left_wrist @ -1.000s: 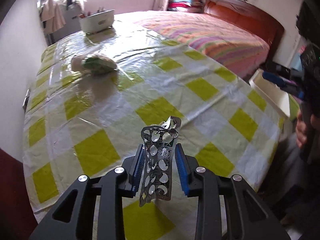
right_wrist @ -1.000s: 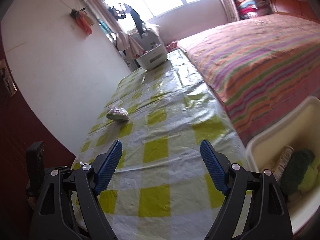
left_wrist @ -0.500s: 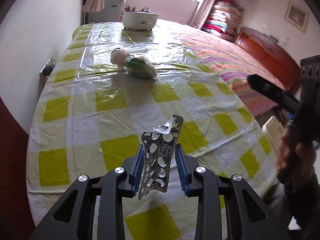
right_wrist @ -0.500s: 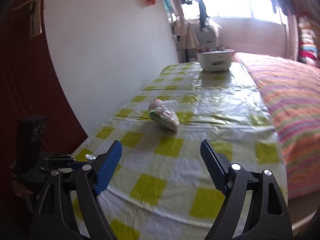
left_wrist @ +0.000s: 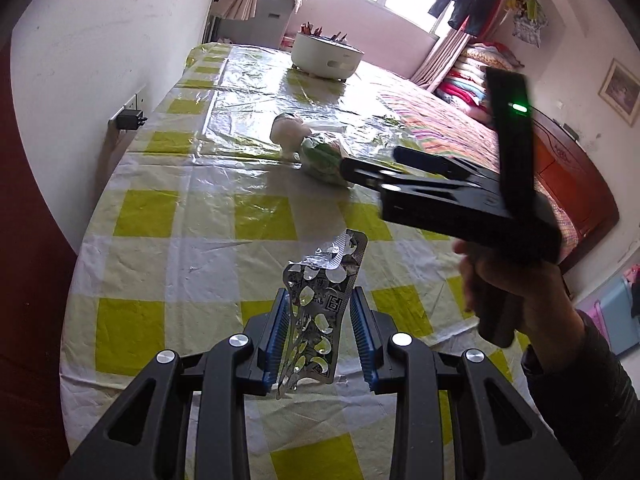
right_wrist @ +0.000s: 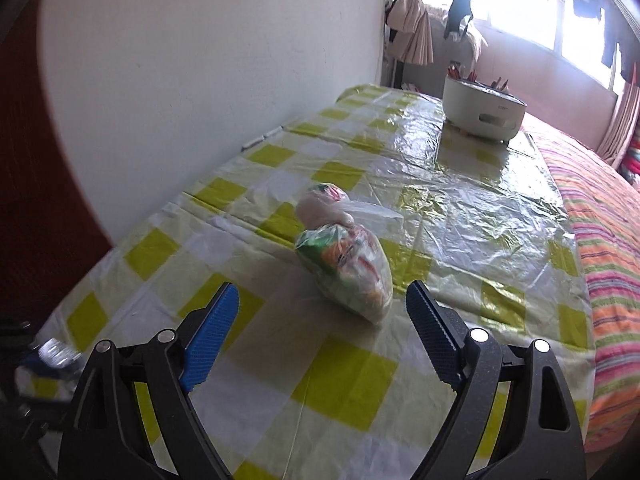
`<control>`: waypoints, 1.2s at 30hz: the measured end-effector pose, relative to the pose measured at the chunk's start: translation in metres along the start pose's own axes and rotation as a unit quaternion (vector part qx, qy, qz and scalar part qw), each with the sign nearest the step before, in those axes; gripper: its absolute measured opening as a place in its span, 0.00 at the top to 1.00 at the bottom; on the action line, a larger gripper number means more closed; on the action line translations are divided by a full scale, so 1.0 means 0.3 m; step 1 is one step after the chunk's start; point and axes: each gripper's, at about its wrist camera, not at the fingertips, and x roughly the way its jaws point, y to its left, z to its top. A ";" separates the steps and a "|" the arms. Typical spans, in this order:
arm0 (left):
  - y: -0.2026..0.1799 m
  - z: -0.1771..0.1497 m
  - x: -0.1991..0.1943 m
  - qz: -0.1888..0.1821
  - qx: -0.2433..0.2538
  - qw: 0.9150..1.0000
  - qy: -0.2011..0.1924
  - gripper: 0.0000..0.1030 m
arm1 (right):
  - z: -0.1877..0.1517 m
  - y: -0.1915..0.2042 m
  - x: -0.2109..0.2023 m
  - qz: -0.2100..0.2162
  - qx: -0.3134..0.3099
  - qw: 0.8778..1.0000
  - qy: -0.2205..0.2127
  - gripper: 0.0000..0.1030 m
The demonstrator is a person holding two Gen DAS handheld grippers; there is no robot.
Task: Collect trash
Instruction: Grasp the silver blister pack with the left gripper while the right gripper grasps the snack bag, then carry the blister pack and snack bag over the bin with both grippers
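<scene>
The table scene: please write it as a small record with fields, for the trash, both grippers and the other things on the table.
left gripper: shut on the empty blister pack, held upright above the table
right gripper: fingers opening, nothing between them, pointed at the tied plastic bag
tied plastic bag: lies on the checked tablecloth, not touched
white pot: at the far end of the table, sticks inside
bed: beside the table, striped cover

Daylight is pouring through the blown-out window (right_wrist: pixel 532 8), glaring off the plastic tablecloth (left_wrist: pixel 256 92), while fisheye bending and dark vignetting are warping every edge.
</scene>
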 end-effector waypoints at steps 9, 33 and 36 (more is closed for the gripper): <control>0.002 0.007 -0.008 -0.012 -0.011 1.000 -0.001 0.70 | 0.088 0.007 0.214 -0.065 -0.014 0.995 0.074 0.31; -0.190 0.000 0.025 -0.044 0.041 0.998 0.005 0.70 | -0.453 -0.178 -0.567 -0.047 0.122 0.991 -0.039 0.54; -0.235 -0.008 0.045 -0.048 0.054 0.997 0.011 0.70 | -0.525 -0.203 -0.638 -0.061 0.140 0.987 -0.050 0.54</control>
